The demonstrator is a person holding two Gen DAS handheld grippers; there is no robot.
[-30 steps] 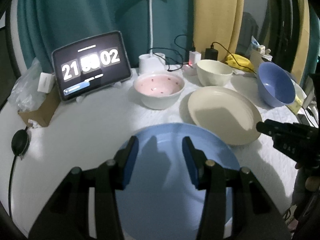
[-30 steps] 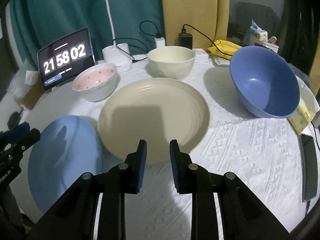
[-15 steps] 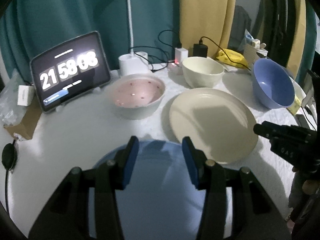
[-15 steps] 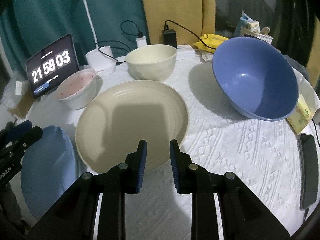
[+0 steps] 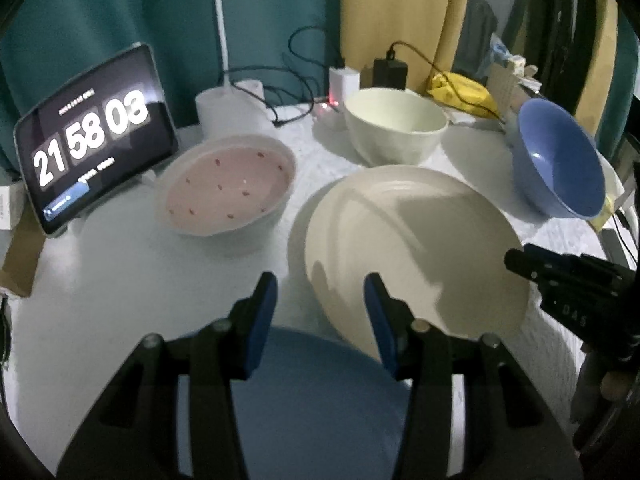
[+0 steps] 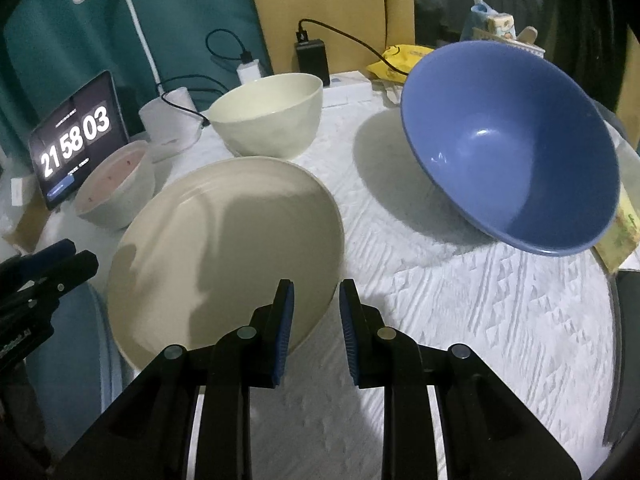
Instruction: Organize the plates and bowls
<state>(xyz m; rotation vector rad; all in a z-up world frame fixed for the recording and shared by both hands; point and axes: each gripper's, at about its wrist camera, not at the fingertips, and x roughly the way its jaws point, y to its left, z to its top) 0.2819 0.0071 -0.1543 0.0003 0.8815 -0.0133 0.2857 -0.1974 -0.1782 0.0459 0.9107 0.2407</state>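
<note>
Half hidden under the empty, part-open left gripper [image 5: 320, 300], the blue plate [image 5: 320, 400] lies at the white tablecloth's [image 6: 480, 320] near edge beside the cream plate [image 6: 224, 240], whose rim the narrowly parted, empty right gripper [image 6: 316, 304] overhangs; teal curtain [image 5: 100, 12] behind.

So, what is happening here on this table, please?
A person holds a hand-held gripper in each hand over a table set with dishes. The left hand-held gripper hangs above the blue plate, jaws open and empty. The right hand-held gripper points at the near edge of the cream plate, jaws narrowly apart, gripping nothing. A pink bowl, a cream bowl and a blue bowl stand separately. Nothing is stacked yet.
</note>
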